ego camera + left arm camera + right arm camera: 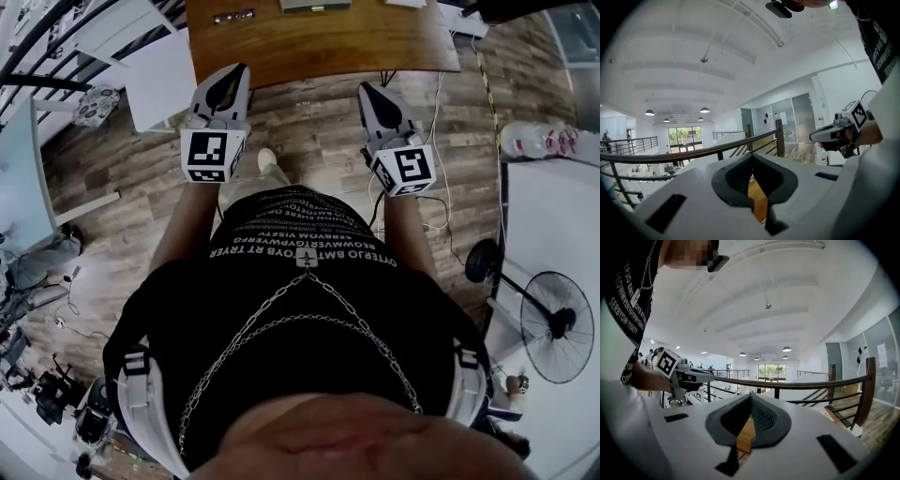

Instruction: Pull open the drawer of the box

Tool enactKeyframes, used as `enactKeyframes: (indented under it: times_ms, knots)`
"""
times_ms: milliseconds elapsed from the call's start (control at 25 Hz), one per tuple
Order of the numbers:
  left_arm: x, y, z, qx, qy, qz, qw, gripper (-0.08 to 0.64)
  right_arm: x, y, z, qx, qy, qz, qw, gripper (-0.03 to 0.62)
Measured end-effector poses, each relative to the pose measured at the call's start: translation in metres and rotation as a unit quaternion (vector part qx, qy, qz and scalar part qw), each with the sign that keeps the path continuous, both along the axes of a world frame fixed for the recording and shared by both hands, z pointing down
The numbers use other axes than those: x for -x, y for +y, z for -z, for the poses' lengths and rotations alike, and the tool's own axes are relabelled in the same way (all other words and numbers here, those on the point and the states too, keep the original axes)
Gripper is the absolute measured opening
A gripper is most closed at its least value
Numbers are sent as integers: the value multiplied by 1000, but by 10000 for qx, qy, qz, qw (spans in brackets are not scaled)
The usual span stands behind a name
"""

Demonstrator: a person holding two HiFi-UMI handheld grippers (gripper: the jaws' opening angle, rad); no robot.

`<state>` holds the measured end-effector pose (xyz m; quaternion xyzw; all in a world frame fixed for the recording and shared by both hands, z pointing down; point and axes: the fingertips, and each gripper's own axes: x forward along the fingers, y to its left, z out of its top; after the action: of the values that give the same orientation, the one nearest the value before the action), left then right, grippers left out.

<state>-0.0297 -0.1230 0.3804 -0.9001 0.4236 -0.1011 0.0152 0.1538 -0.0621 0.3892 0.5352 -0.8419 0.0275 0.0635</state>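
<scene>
My left hand-held gripper [232,77] and right hand-held gripper [367,92] are both closed tip to tip, with nothing between the jaws. They are side by side, pointing at the near edge of the wooden worktop [319,42]. A grey item [315,4] lies at the worktop's far edge, well beyond both; I cannot tell whether it is the box.

Both grippers are held out ahead of the body, side by side and well apart, pointed forward and close to level. The left gripper [228,86] is carried at the end of the left forearm [183,225], the right gripper [372,98] at the end of the right forearm [403,225]. On each, the dark pads [736,180] are seen brought together at the tips, and nothing is clamped between them. The marker cubes [214,155] are turned up toward the head.
</scene>
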Motion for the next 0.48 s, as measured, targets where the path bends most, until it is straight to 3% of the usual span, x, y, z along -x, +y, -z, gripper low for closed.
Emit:
enactKeyframes:
  times_ms: [480]
  knots:
    - [22, -75, -11, 149, 0, -230, 9996, 6, 38, -69, -2, 130, 171, -81, 9997, -3]
